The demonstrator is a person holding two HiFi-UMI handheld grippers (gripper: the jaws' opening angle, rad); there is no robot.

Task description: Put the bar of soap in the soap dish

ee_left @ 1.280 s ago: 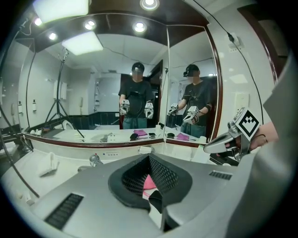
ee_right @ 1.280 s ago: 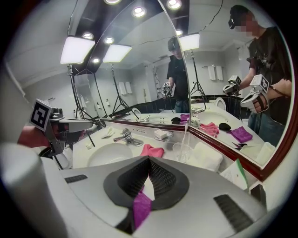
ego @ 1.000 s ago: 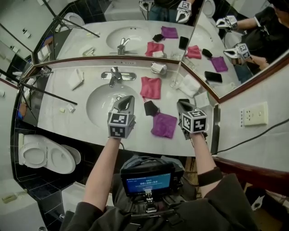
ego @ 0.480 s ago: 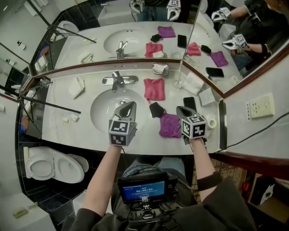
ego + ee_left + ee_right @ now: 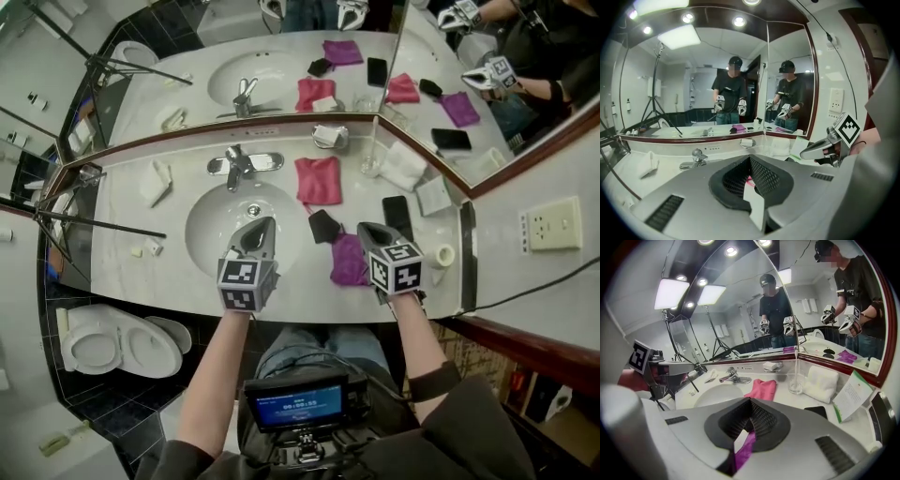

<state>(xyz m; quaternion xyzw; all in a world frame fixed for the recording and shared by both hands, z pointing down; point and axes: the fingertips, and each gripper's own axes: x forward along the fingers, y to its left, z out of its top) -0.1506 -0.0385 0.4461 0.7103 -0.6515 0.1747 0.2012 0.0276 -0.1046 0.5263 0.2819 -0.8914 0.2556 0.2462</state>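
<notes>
Hovering by the white oval basin [image 5: 208, 223] with left gripper [image 5: 258, 229] and right gripper [image 5: 367, 231] closed, empty. Seemingly done: white rectangular soap bar [image 5: 327, 134] in chrome soap dish [image 5: 336, 145] behind basin; just withdraw.

Bathrm: sink [image 5: 214, 225], toilet [image 5: 105, 341] & big wall mirror [image 5: 197, 58].

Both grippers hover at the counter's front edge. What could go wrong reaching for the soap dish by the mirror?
The glass stands just right of the soap dish; the right gripper reaching there could tip it. The phone lies beside that gripper and could get swept. Both it and the left gripper are shut, so they would shove, not grasp.
</notes>
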